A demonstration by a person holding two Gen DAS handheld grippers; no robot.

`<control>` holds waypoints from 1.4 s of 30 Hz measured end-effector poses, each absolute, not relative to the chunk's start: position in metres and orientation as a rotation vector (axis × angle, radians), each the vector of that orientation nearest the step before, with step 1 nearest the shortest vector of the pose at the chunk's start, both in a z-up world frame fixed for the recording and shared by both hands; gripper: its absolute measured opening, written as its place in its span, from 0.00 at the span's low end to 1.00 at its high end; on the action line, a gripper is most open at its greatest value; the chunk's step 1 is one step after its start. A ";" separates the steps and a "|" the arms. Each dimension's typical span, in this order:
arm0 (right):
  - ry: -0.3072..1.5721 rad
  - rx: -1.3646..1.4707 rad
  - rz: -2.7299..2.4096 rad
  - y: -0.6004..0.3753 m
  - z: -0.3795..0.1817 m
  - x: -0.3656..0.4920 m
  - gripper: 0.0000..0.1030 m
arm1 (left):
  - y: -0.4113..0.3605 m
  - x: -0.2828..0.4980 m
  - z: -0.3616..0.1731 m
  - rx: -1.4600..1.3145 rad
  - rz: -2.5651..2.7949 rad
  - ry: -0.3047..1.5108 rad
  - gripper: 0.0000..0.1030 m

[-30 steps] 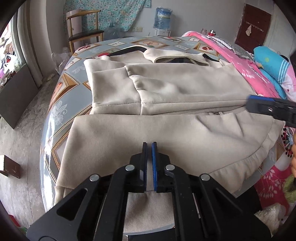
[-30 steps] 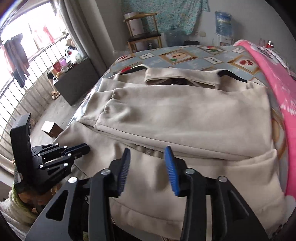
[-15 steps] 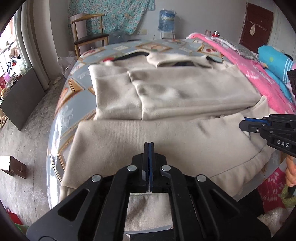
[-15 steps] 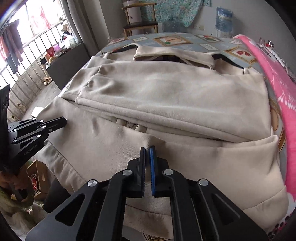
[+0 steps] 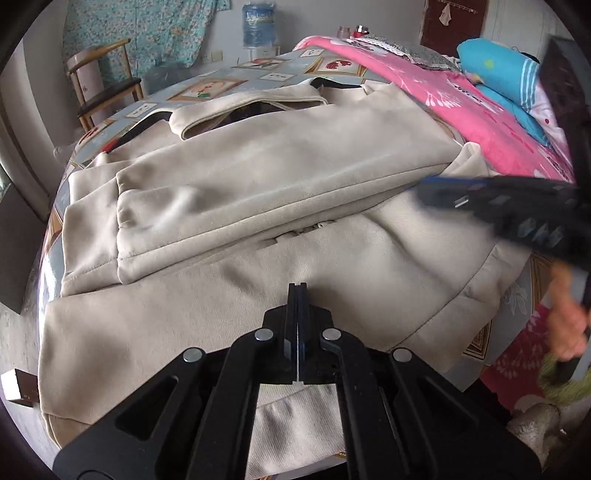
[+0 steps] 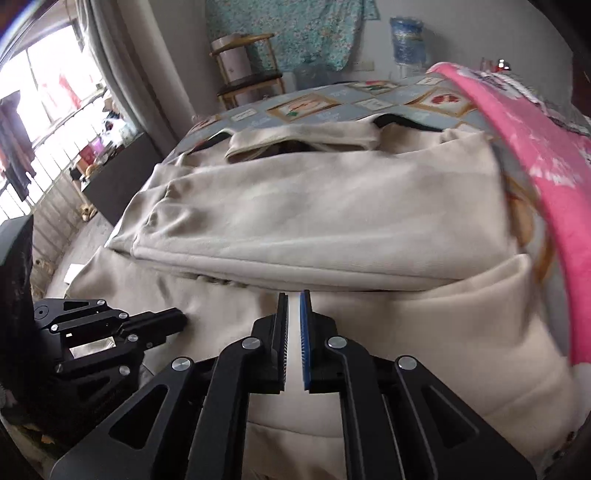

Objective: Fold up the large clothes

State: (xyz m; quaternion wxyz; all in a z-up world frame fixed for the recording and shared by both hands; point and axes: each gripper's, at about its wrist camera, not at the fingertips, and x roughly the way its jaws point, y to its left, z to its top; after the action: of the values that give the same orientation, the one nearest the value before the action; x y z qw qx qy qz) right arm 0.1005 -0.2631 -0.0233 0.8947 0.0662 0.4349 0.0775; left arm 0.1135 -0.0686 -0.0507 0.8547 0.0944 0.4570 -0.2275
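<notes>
A large beige coat point(image 5: 258, 177) lies flat on the bed, its sleeves folded across the body and its hem toward me. My left gripper point(image 5: 297, 286) hovers low over the lower part of the coat, jaws shut, and I see no cloth pinched between them. It shows again in the right wrist view as the left gripper point(image 6: 177, 317), at the left. My right gripper point(image 6: 293, 295) is over the same lower panel, just short of the folded sleeve's edge point(image 6: 332, 284). Its jaws are opening, with a narrow gap and only the coat seen behind it. The right gripper point(image 5: 424, 184) appears blurred in the left wrist view.
The bed has a patterned blue sheet point(image 5: 207, 88). A pink quilt point(image 5: 461, 110) and a blue pillow point(image 5: 498, 70) lie along the right side. A person's hand point(image 5: 565, 332) holds the right gripper. A wooden chair point(image 5: 107, 85) and a water bottle point(image 5: 256, 26) stand beyond the bed.
Both grippers have moved forward over the coat toward the folded sleeves. The right jaws went from wide to shut, then parted a little. The left jaws closed fully.
</notes>
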 end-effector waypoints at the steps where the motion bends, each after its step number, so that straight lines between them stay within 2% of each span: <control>1: 0.899 0.147 0.138 -0.278 -0.020 0.096 0.28 | -0.068 0.114 -0.051 0.196 -0.479 0.961 0.00; 2: 0.905 0.154 0.115 -0.290 -0.019 0.093 0.42 | -0.068 0.113 -0.051 0.202 -0.478 0.960 0.00; 7: 0.996 0.072 0.044 -0.315 -0.044 0.097 0.45 | -0.072 0.113 -0.050 0.222 -0.459 0.952 0.00; 9: 0.970 0.012 0.023 -0.309 -0.052 0.098 0.40 | -0.072 0.114 -0.050 0.216 -0.457 0.952 0.00; 11: 0.954 -0.023 0.008 -0.304 -0.050 0.100 0.07 | -0.071 0.113 -0.050 0.215 -0.459 0.949 0.00; 15: 0.900 0.034 -0.006 -0.312 -0.034 0.105 0.06 | -0.072 0.114 -0.050 0.220 -0.457 0.949 0.00; 22: 0.897 0.090 -0.017 -0.325 -0.050 0.119 0.03 | -0.074 0.114 -0.049 0.230 -0.452 0.947 0.00; 27: 0.864 0.176 -0.028 -0.351 -0.019 0.095 0.03 | -0.073 0.114 -0.049 0.224 -0.454 0.946 0.00; 29: 0.863 0.209 0.015 -0.352 -0.011 0.088 0.07 | -0.072 0.114 -0.049 0.216 -0.456 0.944 0.00; 37: 0.908 0.238 0.267 -0.277 -0.019 0.097 0.07 | -0.067 0.113 -0.050 0.175 -0.467 0.936 0.00; 42: 0.922 0.198 0.478 -0.212 -0.022 0.097 0.07 | -0.044 0.121 -0.051 -0.003 -0.500 0.956 0.00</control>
State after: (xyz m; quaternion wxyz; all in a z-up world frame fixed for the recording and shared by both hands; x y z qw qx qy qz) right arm 0.0974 -0.2125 -0.0221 0.8634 0.0943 0.4399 0.2282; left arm 0.1214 -0.0443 -0.0513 0.8579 -0.0012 0.4553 -0.2382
